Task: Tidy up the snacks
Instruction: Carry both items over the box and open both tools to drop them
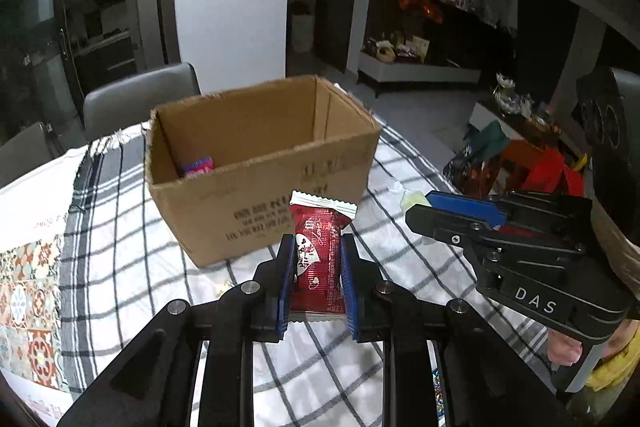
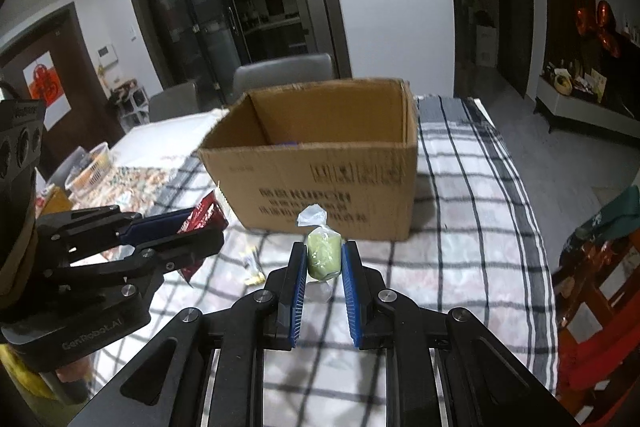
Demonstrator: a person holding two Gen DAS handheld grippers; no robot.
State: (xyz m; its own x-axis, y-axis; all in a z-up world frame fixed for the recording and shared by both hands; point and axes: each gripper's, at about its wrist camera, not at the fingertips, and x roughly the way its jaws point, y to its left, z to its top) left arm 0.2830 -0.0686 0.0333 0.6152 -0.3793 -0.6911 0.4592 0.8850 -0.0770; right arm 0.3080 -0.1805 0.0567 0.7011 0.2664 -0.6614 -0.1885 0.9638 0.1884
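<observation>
Two snacks are held clear of the desk (image 2: 480,187): left hand-held gripper (image 1: 318,247) pinching a red wafer packet (image 1: 320,259) lengthwise, right hand-held gripper (image 2: 324,255) pinching a green wrapped sweet (image 2: 323,255). Open cardboard box (image 2: 320,183) lies directly ahead of both, roughly equally near.

The box (image 1: 256,163) hides most of a pink packet (image 1: 198,167) behind its near wall at centre left. Print on the box front (image 2: 312,203) is too blurred to read. The right gripper (image 1: 416,207) hides most of the green sweet (image 1: 412,198). The hand (image 1: 562,349) is half hidden at lower right.
</observation>
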